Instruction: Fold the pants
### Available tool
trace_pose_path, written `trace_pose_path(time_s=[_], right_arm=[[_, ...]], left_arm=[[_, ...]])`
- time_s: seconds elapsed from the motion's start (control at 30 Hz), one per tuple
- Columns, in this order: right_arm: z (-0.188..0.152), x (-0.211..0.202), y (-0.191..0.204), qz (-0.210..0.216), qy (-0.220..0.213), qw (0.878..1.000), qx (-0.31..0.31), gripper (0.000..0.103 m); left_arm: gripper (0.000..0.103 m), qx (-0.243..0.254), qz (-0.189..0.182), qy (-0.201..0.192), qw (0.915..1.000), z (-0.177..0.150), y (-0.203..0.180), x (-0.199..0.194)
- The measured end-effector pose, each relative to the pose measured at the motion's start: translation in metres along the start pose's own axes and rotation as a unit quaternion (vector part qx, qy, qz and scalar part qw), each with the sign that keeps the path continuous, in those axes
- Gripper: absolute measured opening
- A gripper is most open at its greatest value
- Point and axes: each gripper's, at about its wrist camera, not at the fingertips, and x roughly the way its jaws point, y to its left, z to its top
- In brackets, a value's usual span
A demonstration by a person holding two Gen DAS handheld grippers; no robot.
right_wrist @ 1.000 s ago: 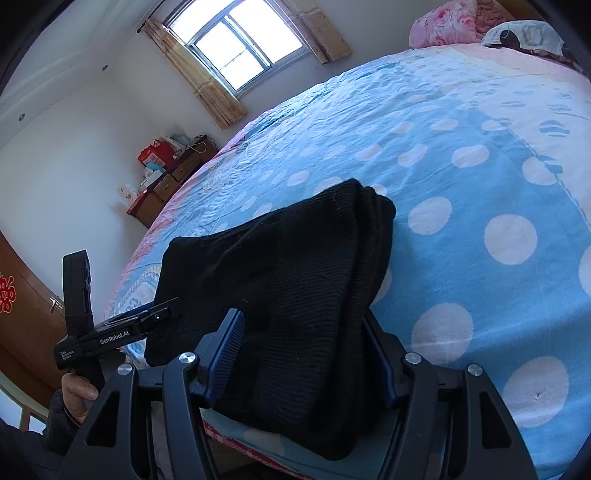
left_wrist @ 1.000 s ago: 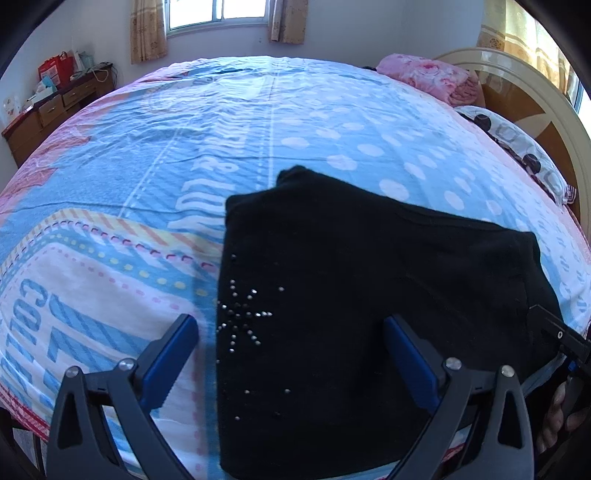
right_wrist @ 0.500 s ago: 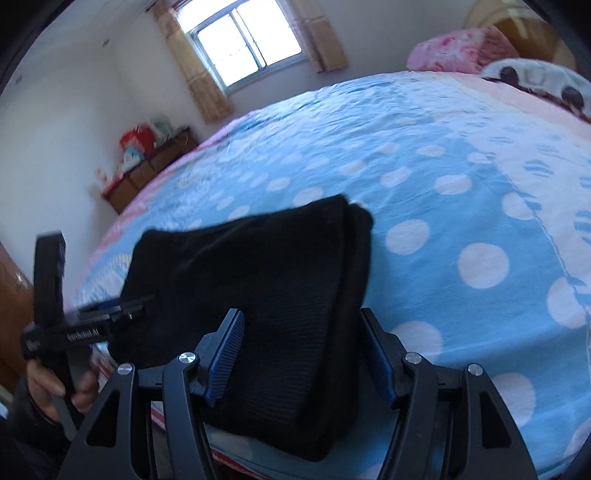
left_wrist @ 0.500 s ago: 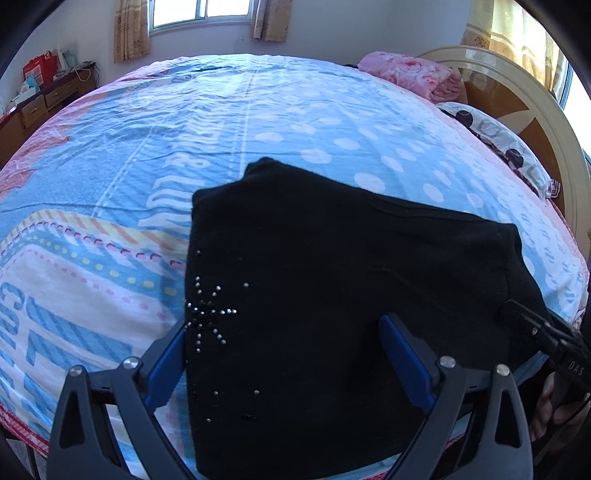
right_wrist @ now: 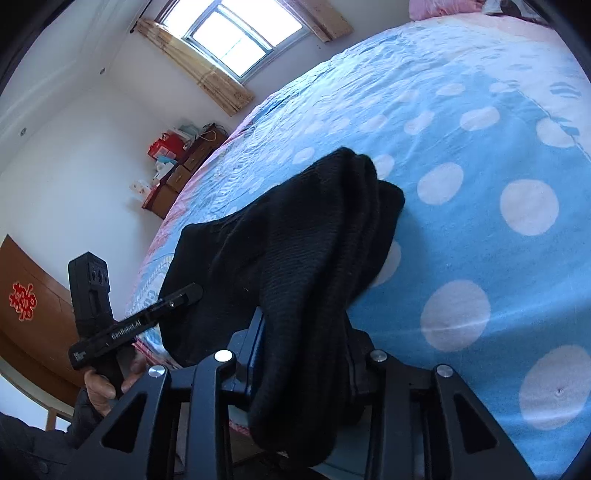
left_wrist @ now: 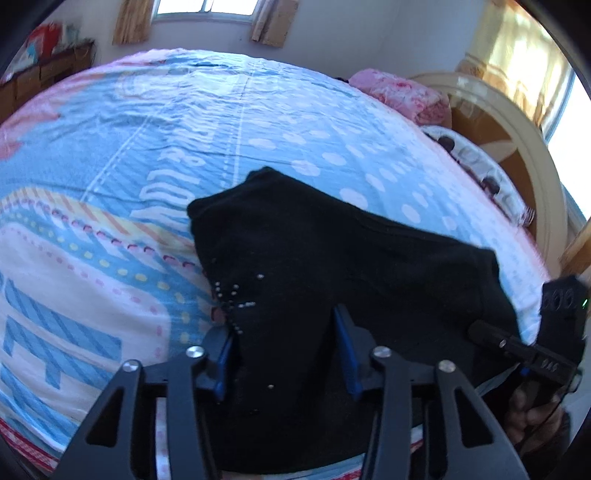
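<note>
Black knit pants [left_wrist: 351, 258] lie folded near the front edge of the blue dotted bed sheet [left_wrist: 110, 184]. My left gripper [left_wrist: 282, 332] is closing on their near left edge, where small silver studs [left_wrist: 232, 291] sit, and the cloth bunches between the blue pads. In the right wrist view the pants [right_wrist: 295, 229] rise in a ridge into my right gripper [right_wrist: 304, 332]. Its jaws are also closing, with thick cloth pinched between them. Each gripper shows in the other's view: the right gripper [left_wrist: 517, 350] and the left gripper [right_wrist: 140, 321], which a hand [right_wrist: 107, 384] holds.
A pink quilt [left_wrist: 399, 94] and a patterned pillow [left_wrist: 480, 170] lie by the round wooden headboard [left_wrist: 517, 122] at the far right. A wooden dresser [right_wrist: 184, 166] with boxes stands by the wall under the window [right_wrist: 240, 33]. The bed edge runs just under both grippers.
Both pairs of jaws have narrowed from wide apart onto the pants' near edge. The cloth between them has bunched up and lifted.
</note>
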Motion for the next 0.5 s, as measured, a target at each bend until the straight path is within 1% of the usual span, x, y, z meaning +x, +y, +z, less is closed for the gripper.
trace_pose_path(time_s=[0.03,0.1,0.2,0.23,0.3,0.4,0.5], right_arm=[[-0.002,-0.001,0.003,-0.002,0.000,1.000,-0.004,0.035],[-0.002,-0.001,0.002,0.001,-0.002,1.000,-0.001,0.035],[-0.004,-0.002,0.006,-0.008,-0.010,1.000,-0.007,0.033],[-0.005,-0.002,0.009,-0.016,-0.014,1.000,-0.017,0.032],[-0.003,-0.004,0.024,-0.043,-0.032,0.997,-0.058,0.032],[-0.002,-0.014,0.042,-0.051,-0.064,0.990,-0.112,0.031],[-0.001,-0.013,0.043,-0.052,-0.065,0.990,-0.112,0.031]], left_arm=[[0.041,-0.013,-0.012,0.002,0.9998,0.000,0.004,-0.001],[0.037,-0.021,-0.021,0.002,0.9996,0.000,0.006,-0.003],[0.032,-0.004,-0.013,-0.007,0.9999,-0.002,-0.002,-0.007],[0.031,0.003,-0.012,-0.015,0.9998,-0.002,-0.005,-0.010],[0.031,0.013,-0.011,-0.030,0.9994,-0.002,-0.011,-0.017],[0.031,0.014,0.002,-0.034,0.9993,-0.001,-0.012,-0.017],[0.031,0.006,0.000,-0.031,0.9995,0.002,-0.008,-0.015]])
